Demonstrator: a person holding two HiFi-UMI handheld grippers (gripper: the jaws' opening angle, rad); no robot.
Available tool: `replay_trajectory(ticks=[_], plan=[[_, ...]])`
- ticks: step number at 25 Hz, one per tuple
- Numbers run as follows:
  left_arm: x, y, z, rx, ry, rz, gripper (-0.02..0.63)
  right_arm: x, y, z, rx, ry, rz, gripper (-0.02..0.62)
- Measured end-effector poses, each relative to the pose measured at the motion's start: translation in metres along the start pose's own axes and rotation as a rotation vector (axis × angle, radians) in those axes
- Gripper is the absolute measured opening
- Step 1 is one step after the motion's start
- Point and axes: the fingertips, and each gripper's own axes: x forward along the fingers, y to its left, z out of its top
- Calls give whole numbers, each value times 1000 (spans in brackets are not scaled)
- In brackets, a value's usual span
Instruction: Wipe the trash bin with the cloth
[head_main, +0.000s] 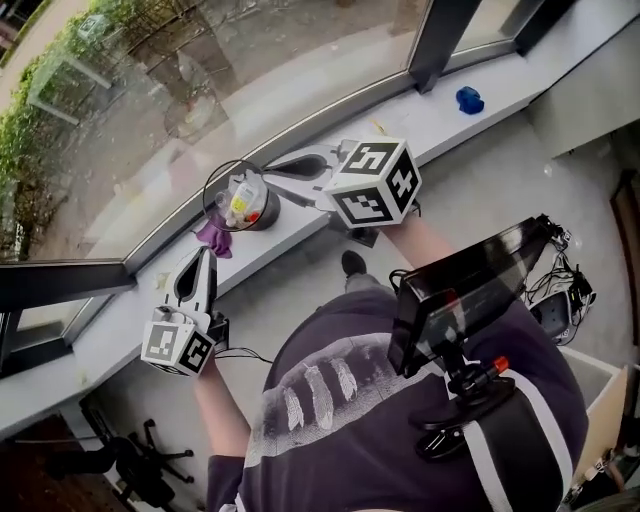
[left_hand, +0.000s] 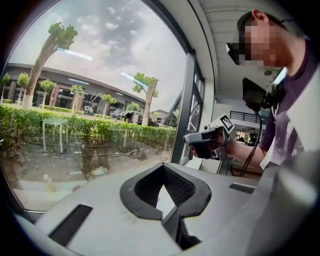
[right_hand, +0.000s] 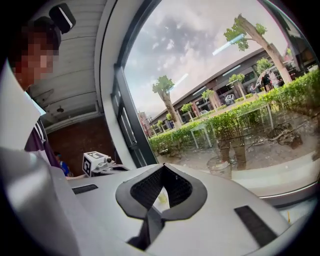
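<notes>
while hovering over the window sill (head_main: 440, 130), holding the left tool (head_main: 206, 254) and the right tool (head_main: 275, 175) pressed together, pinching nothing. pointing the right tool at the small clear trash bin (head_main: 240, 200) standing on the sill, tips just beside it. aiming the left tool toward the purple cloth (head_main: 213, 238) lying against the bin's base.

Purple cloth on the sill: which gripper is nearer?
Left. The left gripper has its shut tips just short of the purple cloth, on the person's side. The right gripper is at the trash bin's other side, with the bin between it and the cloth.
</notes>
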Motion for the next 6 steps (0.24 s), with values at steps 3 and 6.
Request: replay_trajectory(ticks=[3, 6], plan=[[-35, 6, -6, -7, -21, -22, -3, 3, 42, -11, -51, 18, -28, 0], [-71, 9, -10, -13, -41, -47, -3, 5, 86, -21, -104, 38, -63, 0]])
